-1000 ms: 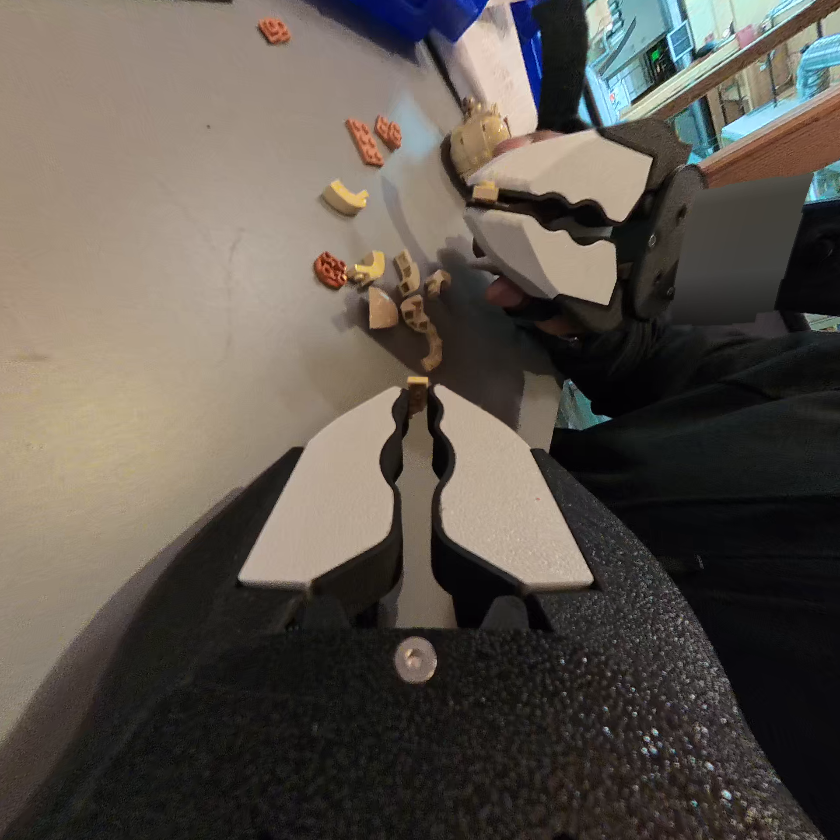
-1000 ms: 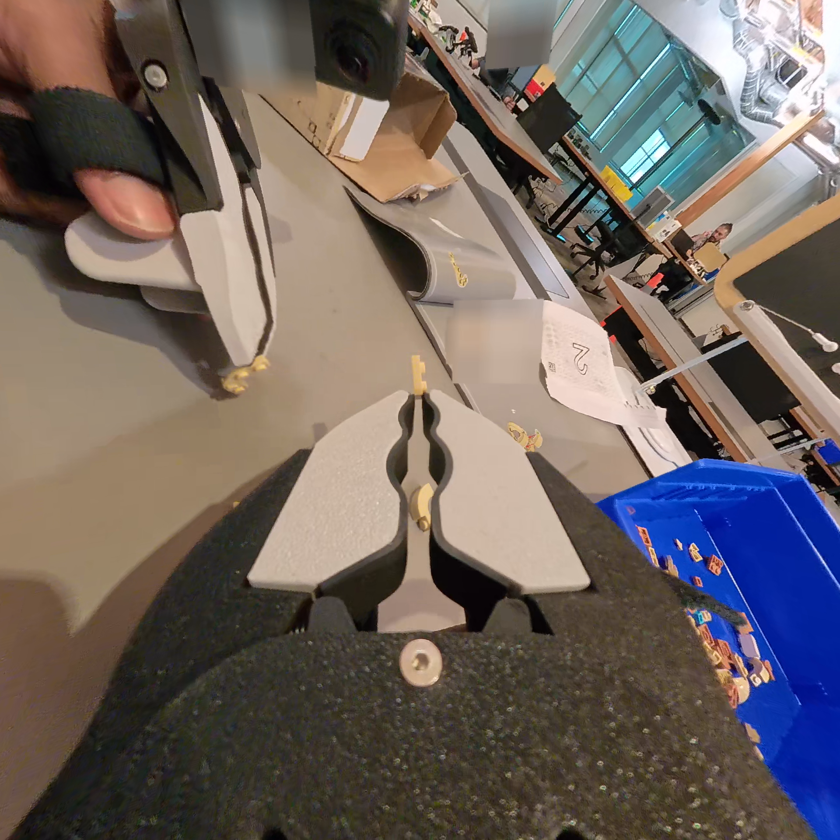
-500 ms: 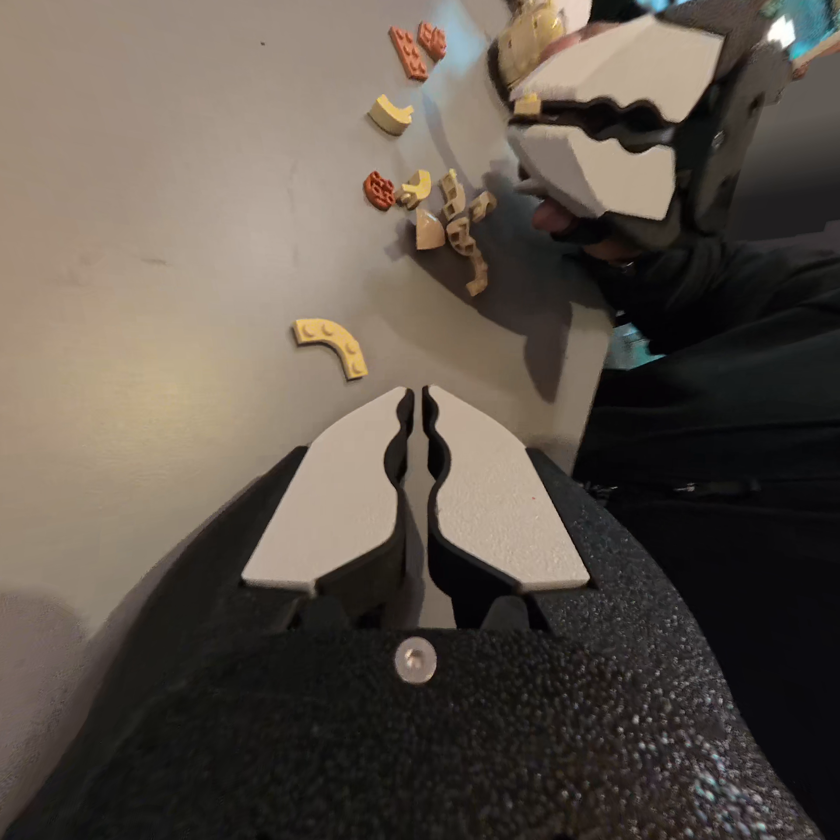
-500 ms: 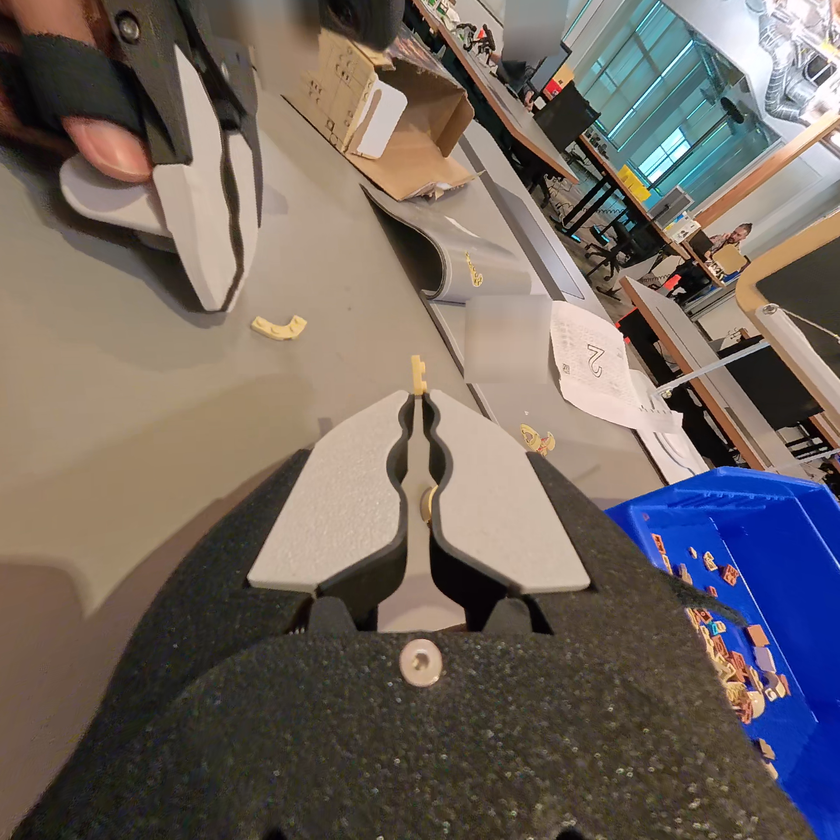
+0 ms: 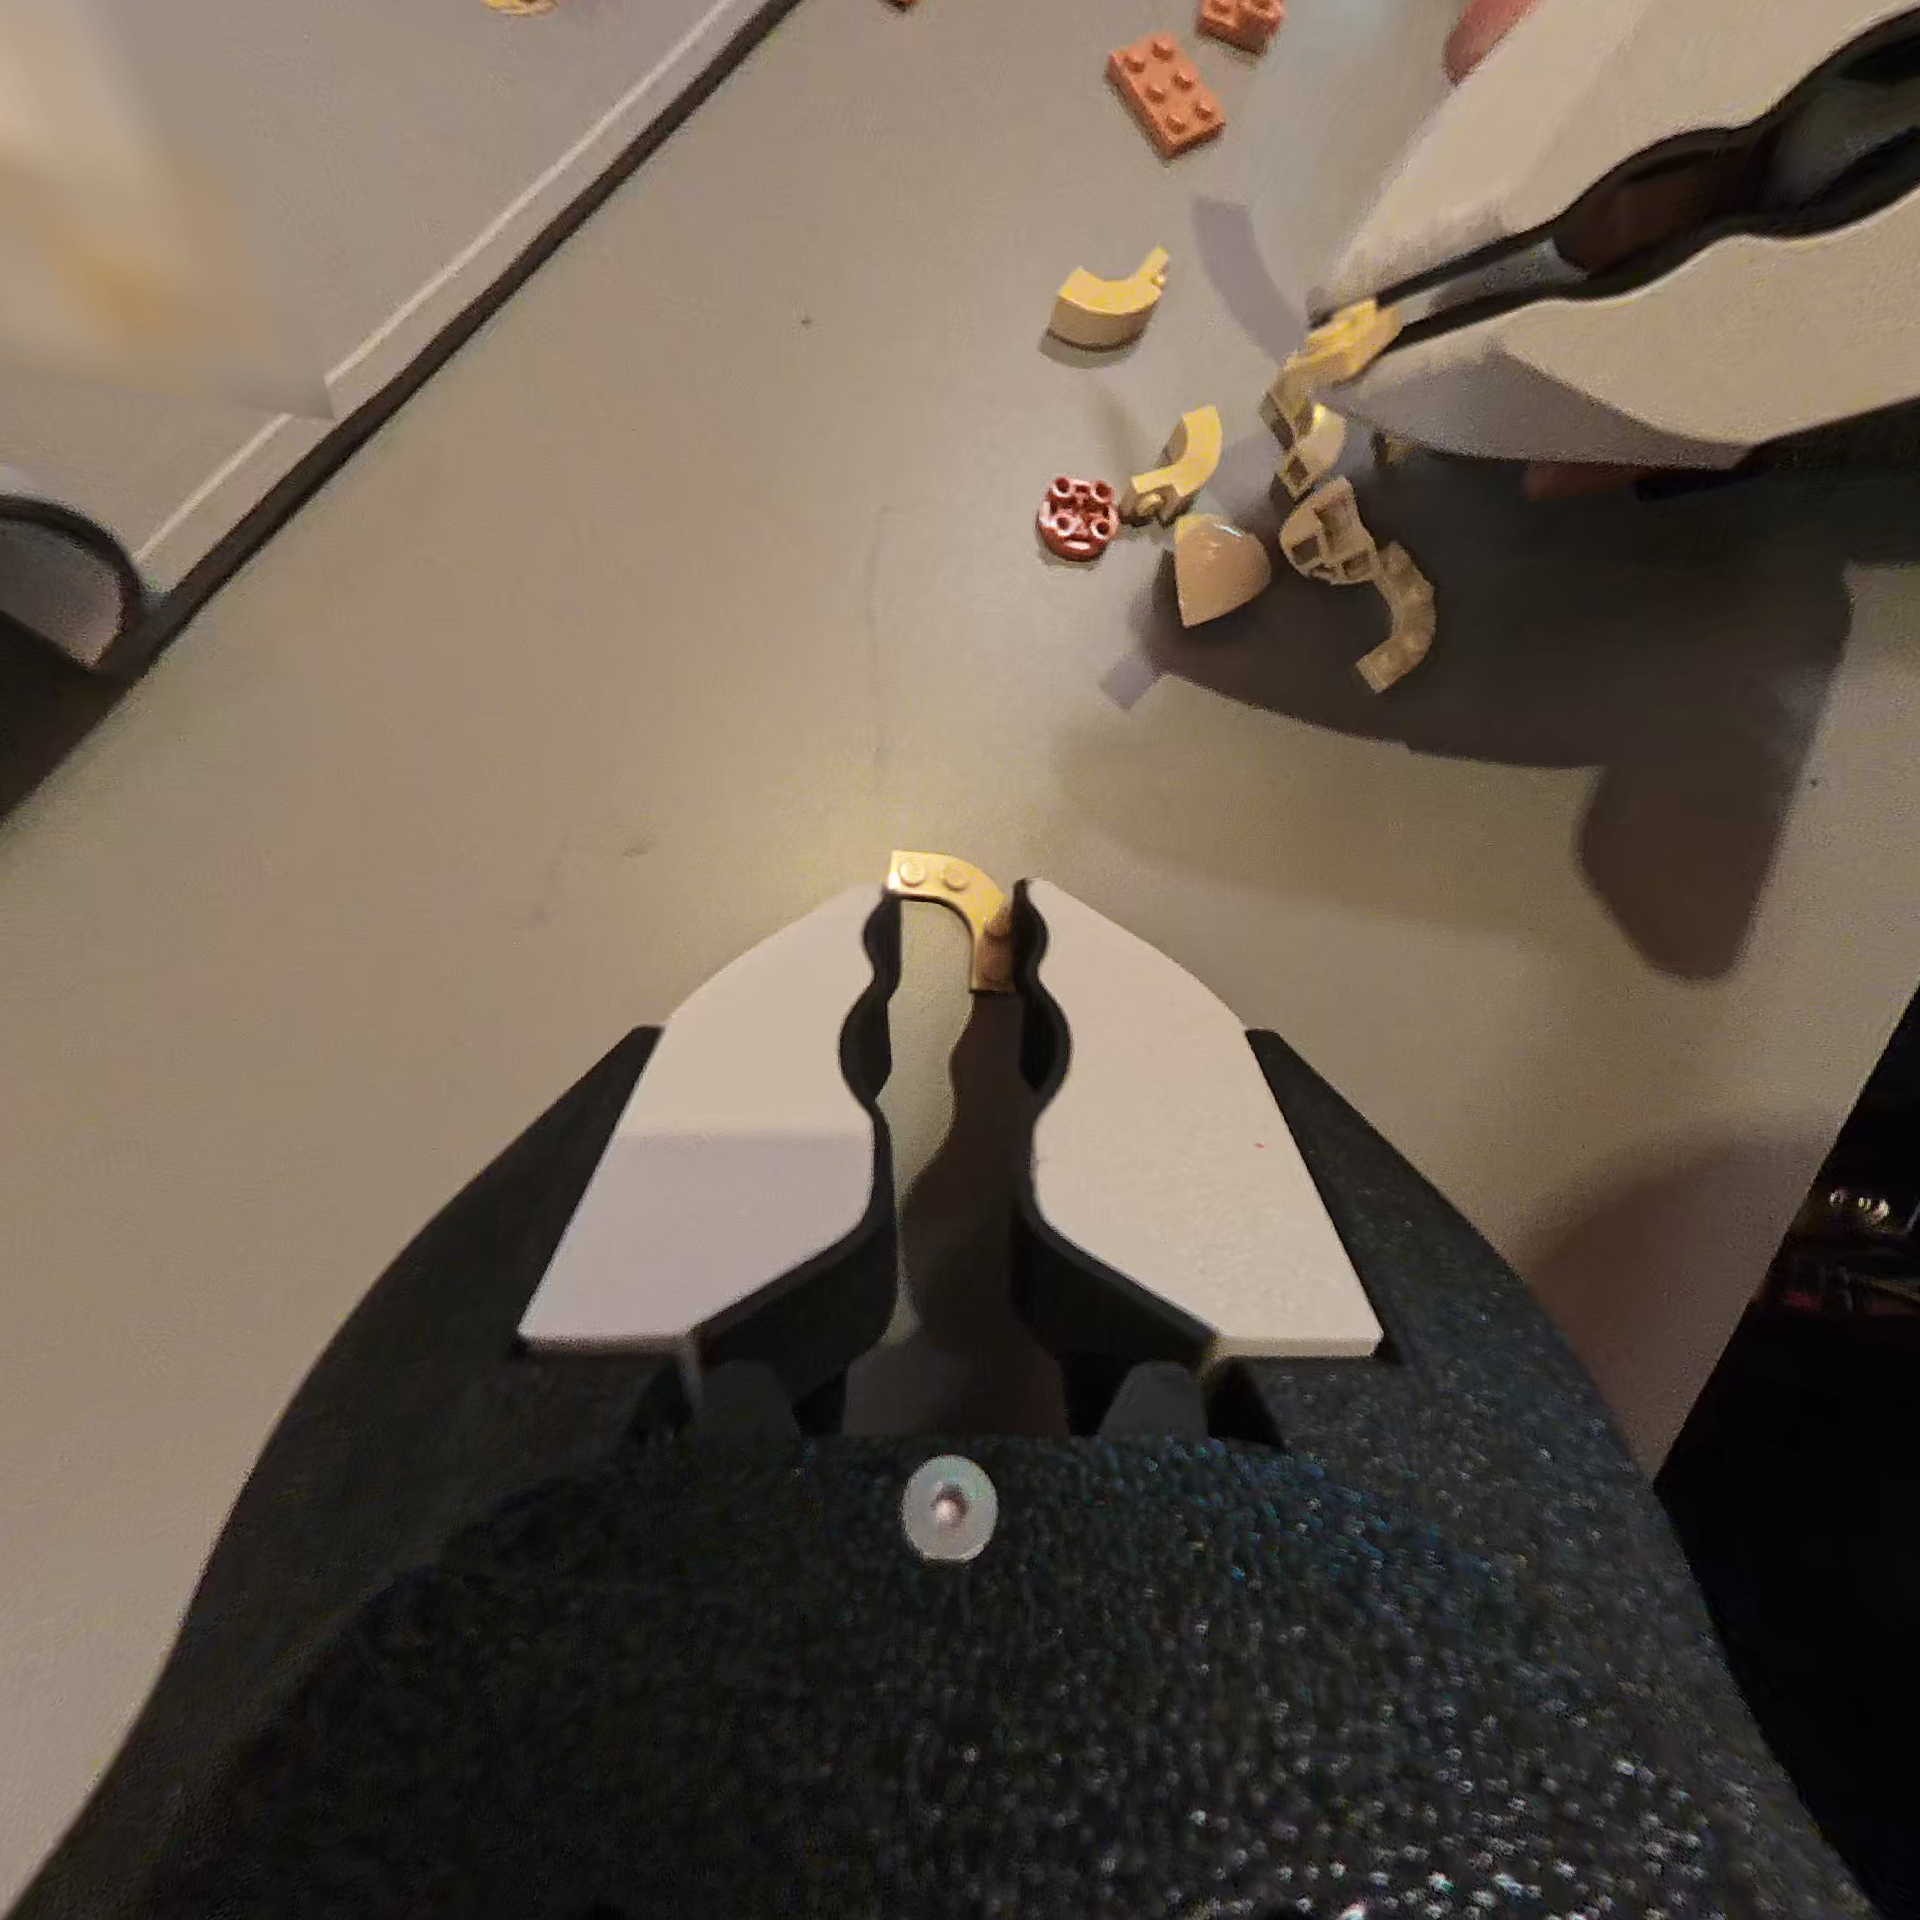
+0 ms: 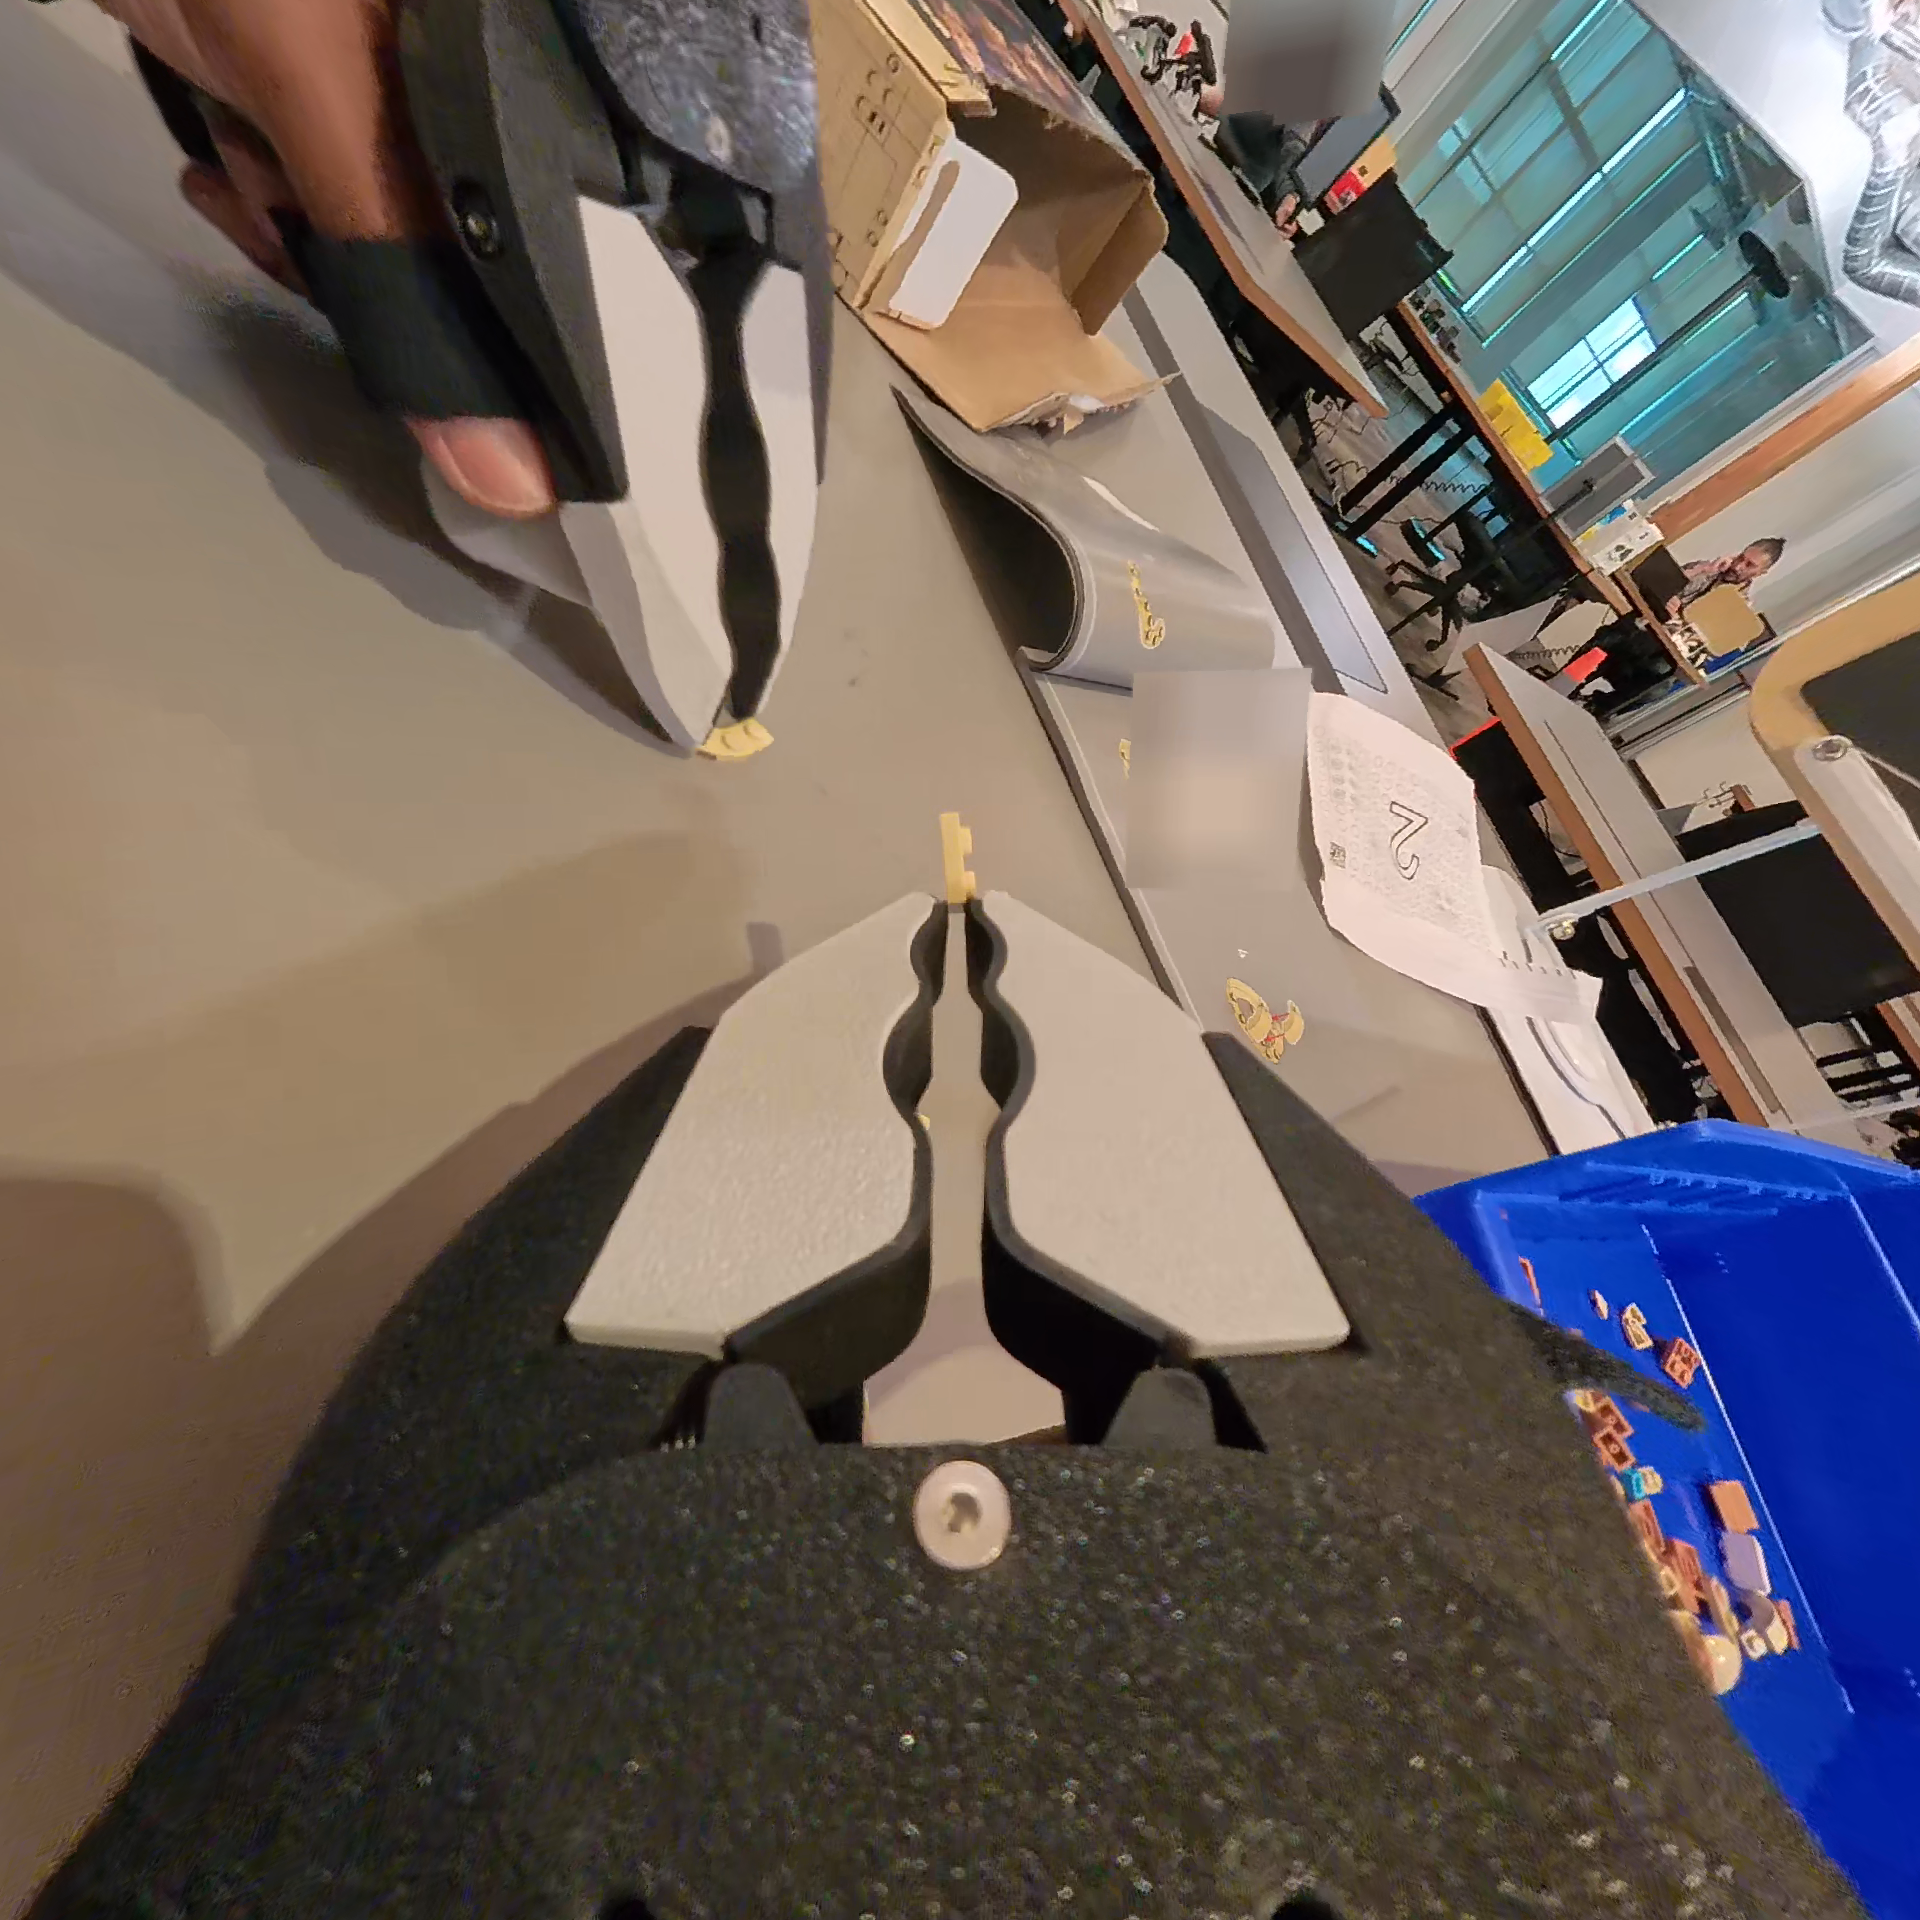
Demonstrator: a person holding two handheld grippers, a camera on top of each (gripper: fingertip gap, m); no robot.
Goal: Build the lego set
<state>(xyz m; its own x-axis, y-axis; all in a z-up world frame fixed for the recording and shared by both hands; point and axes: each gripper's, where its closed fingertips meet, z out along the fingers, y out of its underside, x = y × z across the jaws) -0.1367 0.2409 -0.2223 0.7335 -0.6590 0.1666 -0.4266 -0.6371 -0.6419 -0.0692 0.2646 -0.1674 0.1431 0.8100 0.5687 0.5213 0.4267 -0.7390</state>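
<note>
Lego: a tan curved plate (image 5: 940, 894) lay on the grey table (image 5: 416, 831) between the tips of the left gripper (image 5: 948, 899), whose jaws stood slightly apart around it. The right gripper (image 6: 958, 902) was pinched closed on a small tan plate (image 6: 956, 856). Loose tan pieces (image 5: 1320, 520) and reddish plates (image 5: 1166, 94) lay beyond; a blue bin (image 6: 1714, 1299) stood to the right.
</note>
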